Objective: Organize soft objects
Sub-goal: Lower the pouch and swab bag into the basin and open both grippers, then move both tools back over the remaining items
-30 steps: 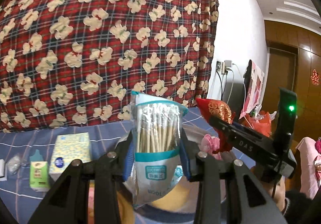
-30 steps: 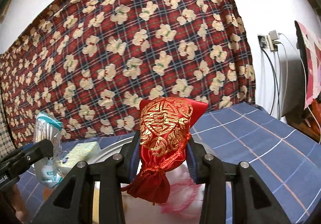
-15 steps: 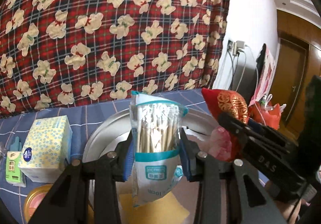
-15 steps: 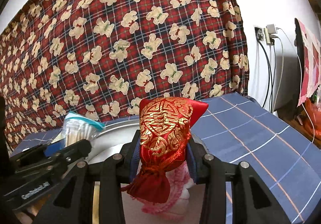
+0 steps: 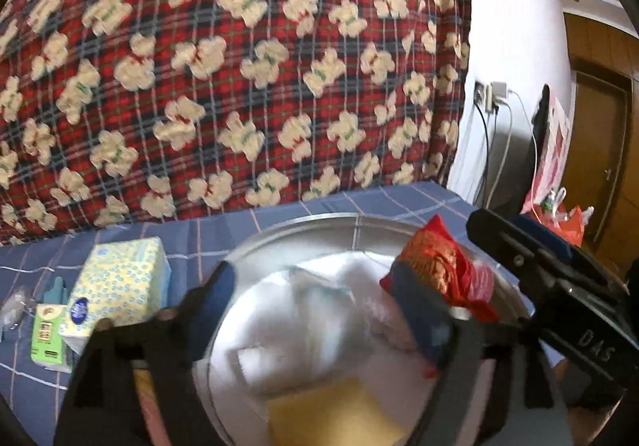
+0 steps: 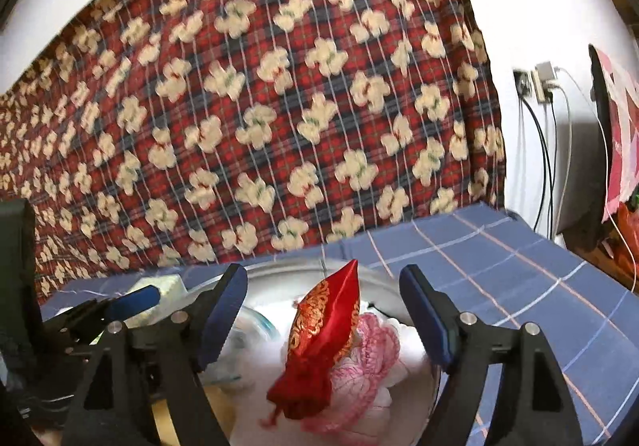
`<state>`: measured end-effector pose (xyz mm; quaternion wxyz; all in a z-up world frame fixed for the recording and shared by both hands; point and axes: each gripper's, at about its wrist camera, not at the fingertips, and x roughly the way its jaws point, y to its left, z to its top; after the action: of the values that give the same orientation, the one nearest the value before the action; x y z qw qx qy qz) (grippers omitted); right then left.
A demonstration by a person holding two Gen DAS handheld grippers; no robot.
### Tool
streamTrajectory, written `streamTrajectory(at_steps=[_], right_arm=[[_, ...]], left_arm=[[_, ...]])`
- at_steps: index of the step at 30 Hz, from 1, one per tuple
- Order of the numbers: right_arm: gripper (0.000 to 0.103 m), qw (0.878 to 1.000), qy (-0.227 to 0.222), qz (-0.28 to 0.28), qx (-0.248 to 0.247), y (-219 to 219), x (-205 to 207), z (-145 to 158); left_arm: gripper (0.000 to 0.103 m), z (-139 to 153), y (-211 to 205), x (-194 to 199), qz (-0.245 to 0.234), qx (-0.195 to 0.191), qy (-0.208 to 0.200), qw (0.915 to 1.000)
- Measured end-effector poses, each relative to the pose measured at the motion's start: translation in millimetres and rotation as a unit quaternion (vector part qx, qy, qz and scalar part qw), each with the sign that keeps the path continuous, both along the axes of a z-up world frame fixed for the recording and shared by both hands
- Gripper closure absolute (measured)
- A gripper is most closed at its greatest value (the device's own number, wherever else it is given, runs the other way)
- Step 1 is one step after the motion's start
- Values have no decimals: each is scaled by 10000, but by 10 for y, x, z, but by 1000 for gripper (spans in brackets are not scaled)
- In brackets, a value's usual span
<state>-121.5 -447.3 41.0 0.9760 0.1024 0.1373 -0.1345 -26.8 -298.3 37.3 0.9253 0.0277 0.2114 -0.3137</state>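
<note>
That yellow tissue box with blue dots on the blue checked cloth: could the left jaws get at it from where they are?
Probably yes. The yellow tissue box with blue dots stands uncovered beside the round metal basin, and the left gripper is open and empty.

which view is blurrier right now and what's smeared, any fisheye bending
The left wrist view is blurrier: the left tongs, the white cloth in the metal bowl and the bear-print blanket are streaked. The right wrist view is sharper; the red pouch reads clearly, only the blanket is softened. Both bend at the edges, with dark corners.
</note>
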Motion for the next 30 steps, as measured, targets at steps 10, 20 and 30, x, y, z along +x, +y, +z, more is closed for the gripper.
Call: streamTrajectory(at_steps=[10, 20, 30], right_arm=[[15, 9986, -420, -304, -132, 7, -158, 95], [15, 9967, -560, -561, -198, 4, -215, 97], [11, 9875, -1026, -909, -780, 206, -313, 110]], left_arm=[[0, 39, 88, -132, 332, 7, -289, 9990], [0, 37, 269, -187, 563, -82, -389, 9976], [0, -26, 542, -257, 1082, 34, -723, 9915]])
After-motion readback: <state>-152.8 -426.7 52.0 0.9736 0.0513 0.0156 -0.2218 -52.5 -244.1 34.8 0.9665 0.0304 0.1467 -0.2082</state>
